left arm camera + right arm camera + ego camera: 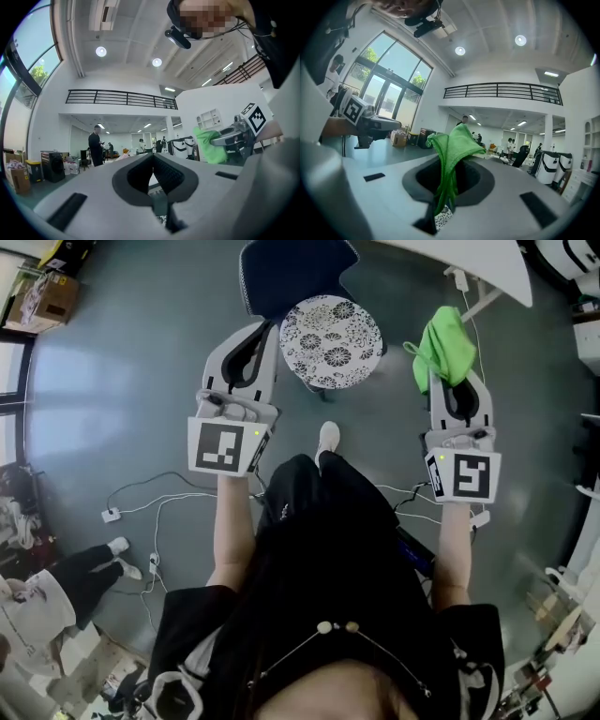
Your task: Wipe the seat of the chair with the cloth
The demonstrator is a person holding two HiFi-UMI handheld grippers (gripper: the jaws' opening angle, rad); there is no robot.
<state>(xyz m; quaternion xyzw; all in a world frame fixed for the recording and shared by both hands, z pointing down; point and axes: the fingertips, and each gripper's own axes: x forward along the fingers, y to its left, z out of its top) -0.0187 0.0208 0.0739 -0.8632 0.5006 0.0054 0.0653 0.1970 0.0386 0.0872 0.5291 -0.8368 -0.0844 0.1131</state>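
Left tool [263, 329] shut, jaws pressed pad to pad in its own view with nothing between them. Held out in front of the person, tips at the left edge of the seat [330, 341] as seen from the head view; height above it not clear from here. Marker cube facing up at the near end.

Right tool [457, 379] clamped on the cloth [442, 345], a bright green one. In the right gripper view, cloth pinched between the jaws, one bunch rising above them in a soft peak, the rest trailing down through the gap. Raised to the right of the seat, apart from it, cloth not touching the chair [298, 276].

Seat round, white with a black flower pattern, bare on top. Dark blue backrest behind it, on the far side from the person. Chair standing on a grey floor [122, 381], between the two tools in the head view.

Person's pale shoe [327, 439] on the floor just short of the seat. White cables [155, 505] looping over the floor at the left. Edge of a white worktop [473, 261] at the upper right. Another person [56, 589] low at the left edge of the head view.
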